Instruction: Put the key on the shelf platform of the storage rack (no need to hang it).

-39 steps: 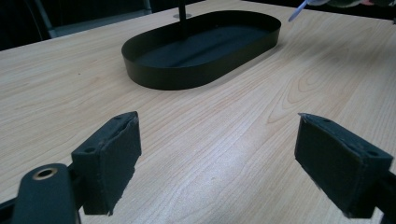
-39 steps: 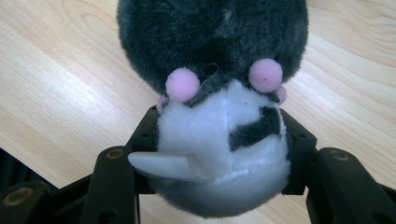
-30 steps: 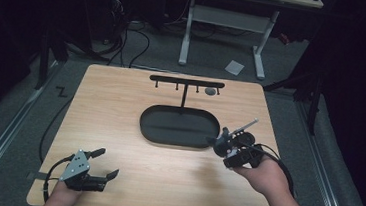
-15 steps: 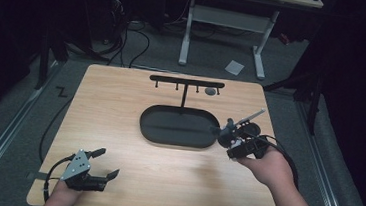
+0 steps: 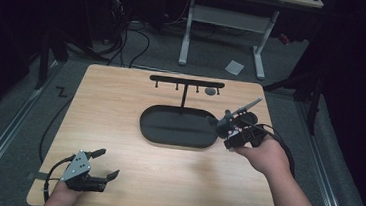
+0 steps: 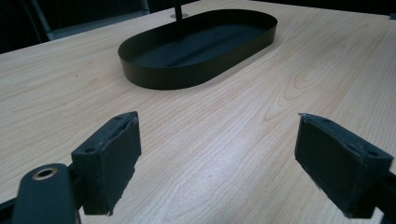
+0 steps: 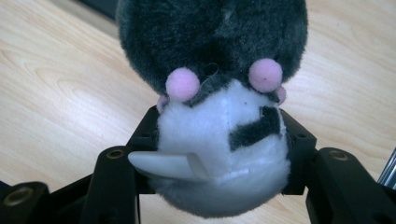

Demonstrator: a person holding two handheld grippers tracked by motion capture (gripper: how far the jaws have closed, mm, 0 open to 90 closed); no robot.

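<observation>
One wooden table [image 5: 129,178], light grain, largest item in the high view; its near corners run out of frame. One black oval tray [image 5: 178,126] sits near the table's middle, shallow wall, nothing visible inside. One black T-shaped stand [image 5: 187,82] rises from the tray's far edge; four short pegs hang under its crossbar, and a small grey round thing by the rightmost peg is too small to identify.

Two tongs. Right tongs [image 5: 226,129] are held in the person's hand just off the tray's right end, above the table. They are clamped on one plush toy [image 7: 219,140]: dark grey fur above, white fur below, pink pompoms, a black stitched patch and a pale plastic tab. The toy's upper part is cut off at the frame top, so what animal it is cannot be told. In the high view the toy is a dark blur, with a thin grey stick poking up and right.

Left tongs [image 5: 107,165] rest low at the table's near left corner, spread wide, holding nothing; the hand behind them is mostly cut off.
</observation>
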